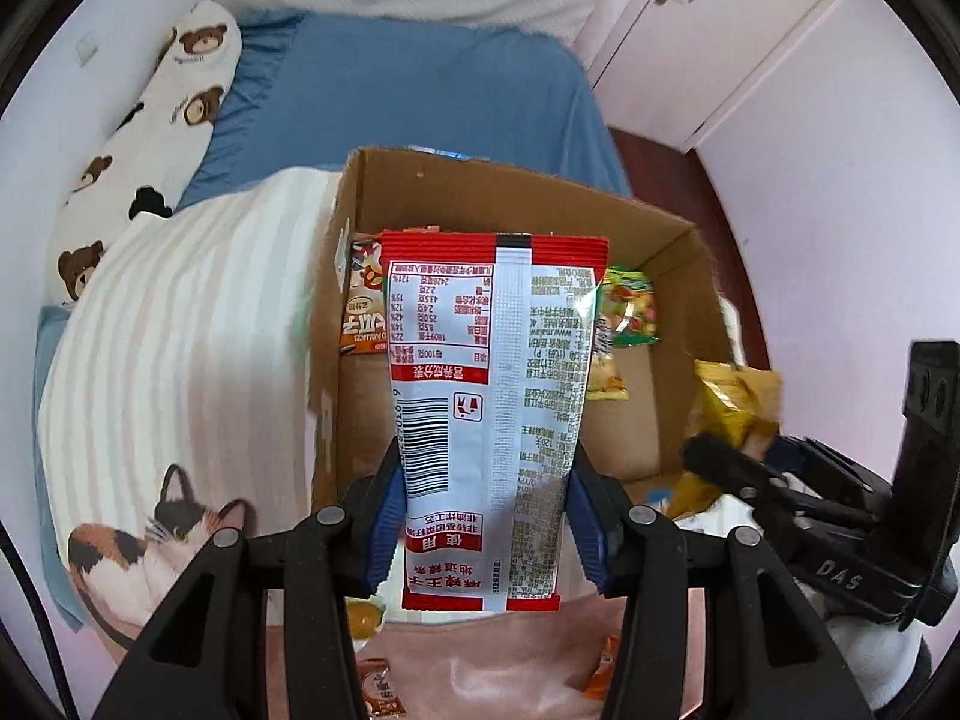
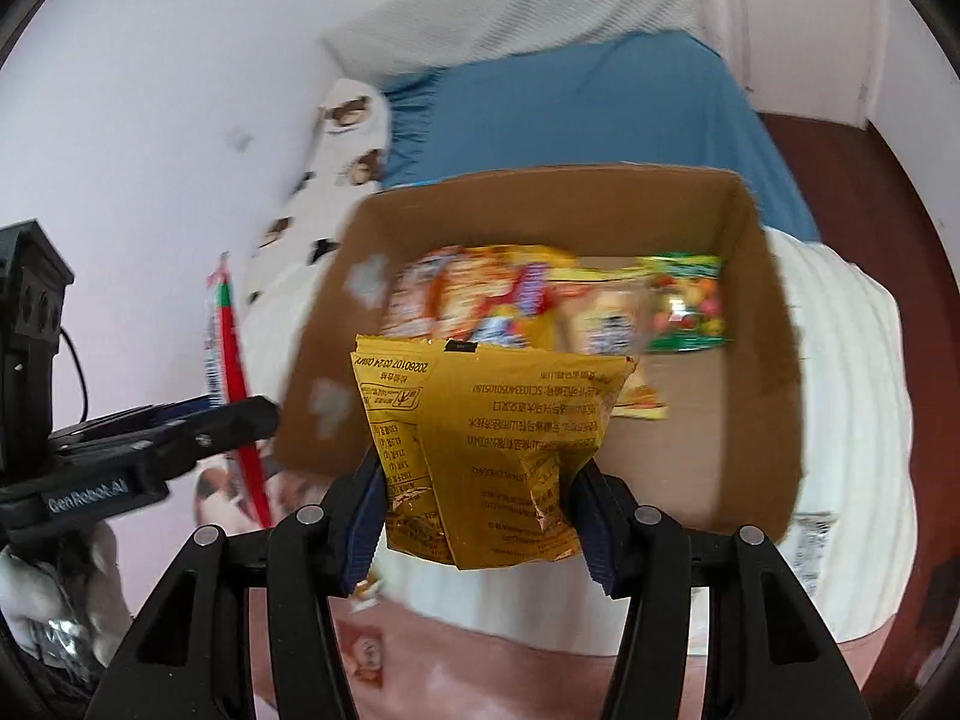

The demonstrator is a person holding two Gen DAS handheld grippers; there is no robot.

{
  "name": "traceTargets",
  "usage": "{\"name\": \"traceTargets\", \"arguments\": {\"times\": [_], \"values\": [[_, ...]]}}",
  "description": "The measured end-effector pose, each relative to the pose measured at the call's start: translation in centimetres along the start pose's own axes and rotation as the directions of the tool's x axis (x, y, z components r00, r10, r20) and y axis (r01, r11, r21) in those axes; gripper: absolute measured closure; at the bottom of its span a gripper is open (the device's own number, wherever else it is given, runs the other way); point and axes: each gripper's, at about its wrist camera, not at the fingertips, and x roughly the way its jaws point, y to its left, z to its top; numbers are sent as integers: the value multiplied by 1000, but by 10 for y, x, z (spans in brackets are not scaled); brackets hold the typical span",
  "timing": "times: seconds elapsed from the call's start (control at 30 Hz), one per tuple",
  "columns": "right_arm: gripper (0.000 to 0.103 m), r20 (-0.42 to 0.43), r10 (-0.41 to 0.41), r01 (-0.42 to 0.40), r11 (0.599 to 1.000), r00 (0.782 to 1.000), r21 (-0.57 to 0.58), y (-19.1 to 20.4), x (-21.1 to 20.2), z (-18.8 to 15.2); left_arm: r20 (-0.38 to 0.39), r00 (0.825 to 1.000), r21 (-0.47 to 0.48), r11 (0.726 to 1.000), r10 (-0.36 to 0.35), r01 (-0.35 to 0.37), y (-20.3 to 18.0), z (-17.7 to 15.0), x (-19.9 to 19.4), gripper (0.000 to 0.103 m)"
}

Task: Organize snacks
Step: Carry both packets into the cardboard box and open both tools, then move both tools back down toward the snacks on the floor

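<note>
We held 2 packets at once, 1 per gripper, over the open cardboard box (image 2: 756, 324) that sat on the striped blanket (image 1: 180, 324). Our left gripper (image 1: 486, 516) had its jaws closed partway on the red-and-white packet (image 1: 492, 372), pinching its near end so it stood up over the box's near-left side. Our right gripper (image 2: 480, 516) was likewise clamped on the crumpled yellow packet (image 2: 486, 438), poised at the box's near wall.

To do this step well, we judged each packet should be carried clear over the near wall and lowered onto the bare cardboard floor before the jaws opened, 1 side at a time so the grippers did not collide.

Inside the box we counted about 4 packets along the far side, though blur made that uncertain; 2 or more loose packets lay near us on the bed.
</note>
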Motion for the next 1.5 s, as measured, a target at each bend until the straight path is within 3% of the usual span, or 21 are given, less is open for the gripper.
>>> {"name": "traceTargets", "arguments": {"times": [0.2, 0.37, 0.43, 0.53, 0.67, 0.73, 0.8, 1.0, 1.23, 1.5], "values": [[45, -68, -102, 106, 993, 993, 58, -49, 26, 11, -82, 993, 22, 996, 85, -84, -2, 19, 56, 56], [44, -135, -136, 149, 984, 981, 93, -78, 56, 10, -142, 986, 22, 996, 91, -89, -3, 23, 93, 55], [34, -177, -150, 171, 979, 973, 111, -88, 68, 8, -147, 984, 16, 995, 99, -98, -1, 23, 101, 53], [16, -211, -166, 194, 974, 963, 119, -96, 78, 6, -166, 982, -10, 996, 89, -92, 4, 20, 111, 39], [13, -216, -180, 204, 975, 960, 90, -94, 83, 6, -159, 983, -15, 995, 91, -94, 7, 23, 113, 35], [12, -210, -190, 211, 974, 959, 82, -93, 83, 6, -156, 984, -21, 996, 87, -91, 6, 23, 112, 21], [10, -203, -192, 213, 973, 960, 85, -88, 81, 7, -143, 986, -24, 996, 85, -90, 5, 23, 109, 11], [9, -146, -222, 235, 968, 964, 82, -80, 65, 5, -102, 991, -27, 995, 90, -93, 5, 17, 92, 10], [8, -12, -247, 247, 966, 969, 81, -68, 25, -4, 61, 991, -40, 992, 122, -120, 0, -4, 49, 10], [7, 151, -331, 327, 944, 932, 49, -41, -29, -34, 206, 967, 20, 987, 151, -158, -25, -51, -2, 10]]}}
